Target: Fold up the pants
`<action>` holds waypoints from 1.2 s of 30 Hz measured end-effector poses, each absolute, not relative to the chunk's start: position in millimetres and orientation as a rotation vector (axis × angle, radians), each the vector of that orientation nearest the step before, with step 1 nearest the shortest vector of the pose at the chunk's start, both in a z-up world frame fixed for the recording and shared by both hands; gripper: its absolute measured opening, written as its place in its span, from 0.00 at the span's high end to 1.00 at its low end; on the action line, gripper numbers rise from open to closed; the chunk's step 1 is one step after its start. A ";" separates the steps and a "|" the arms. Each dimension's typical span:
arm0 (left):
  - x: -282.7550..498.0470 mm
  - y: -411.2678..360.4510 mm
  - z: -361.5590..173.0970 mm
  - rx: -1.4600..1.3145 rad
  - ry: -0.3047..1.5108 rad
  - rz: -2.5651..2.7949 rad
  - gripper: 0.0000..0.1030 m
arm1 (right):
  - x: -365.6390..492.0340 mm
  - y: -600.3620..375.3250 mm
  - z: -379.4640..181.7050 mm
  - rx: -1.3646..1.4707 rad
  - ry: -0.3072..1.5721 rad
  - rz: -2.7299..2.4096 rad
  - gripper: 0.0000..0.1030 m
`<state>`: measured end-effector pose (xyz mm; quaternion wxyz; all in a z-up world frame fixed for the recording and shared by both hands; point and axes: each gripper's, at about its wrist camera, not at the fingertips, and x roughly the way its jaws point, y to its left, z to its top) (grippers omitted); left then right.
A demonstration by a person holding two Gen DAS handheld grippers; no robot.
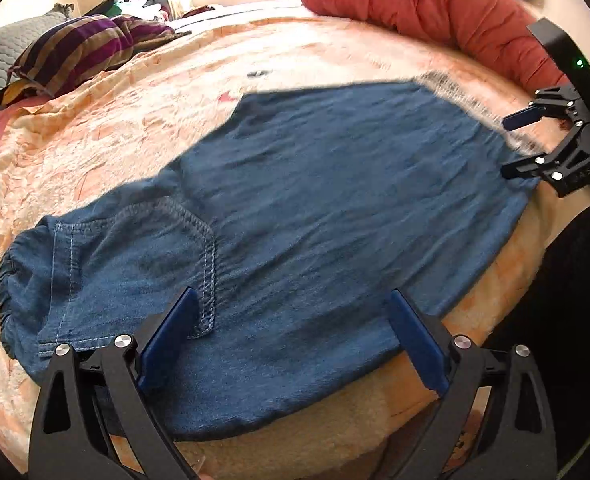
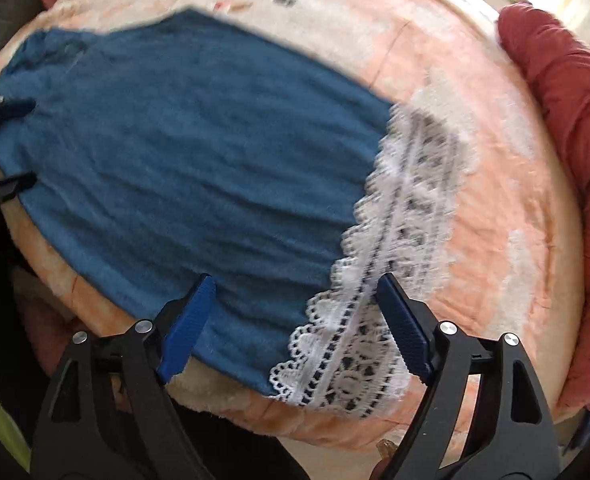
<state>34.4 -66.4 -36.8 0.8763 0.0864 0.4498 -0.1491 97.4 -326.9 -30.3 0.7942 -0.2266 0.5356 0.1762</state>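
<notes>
Judging by its wrinkles and the way it drapes, we take the blue denim pants to be soft, light and limp, so they should sag and slide unless held at firm edges; the stitched pocket seam, the gathered waistband and the white lace hem look like the best places to pinch, with the lace likely the most delicate. We see the pants spread flat on the peach blanket, close to the blanket's near edge, with the waistband toward the striped pillow and the lace hem toward the red bolster. Our left gripper has its blue fingers spread wide apart, holding nothing, with the pants' near edge, just beside the pocket seam, lying between them. Our right gripper is likewise spread and empty, framing the near corner of the pants where denim meets lace. Whether any fingertip presses on the cloth we cannot tell. We judge the fold not yet begun, and that each gripper would need to close on the near edge.
</notes>
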 end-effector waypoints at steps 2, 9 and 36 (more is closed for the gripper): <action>29.7 -68.4 -24.1 0.168 0.874 -0.336 0.08 | 91.4 -331.4 -10.2 -0.408 1.066 0.358 0.26; 19.6 -75.0 -2.4 0.162 0.764 -0.360 0.06 | 69.3 -341.7 48.3 -0.151 0.780 0.306 0.15; 112.4 -212.4 29.5 0.253 0.864 -0.549 0.05 | 43.0 -449.9 26.8 0.066 0.856 0.230 0.12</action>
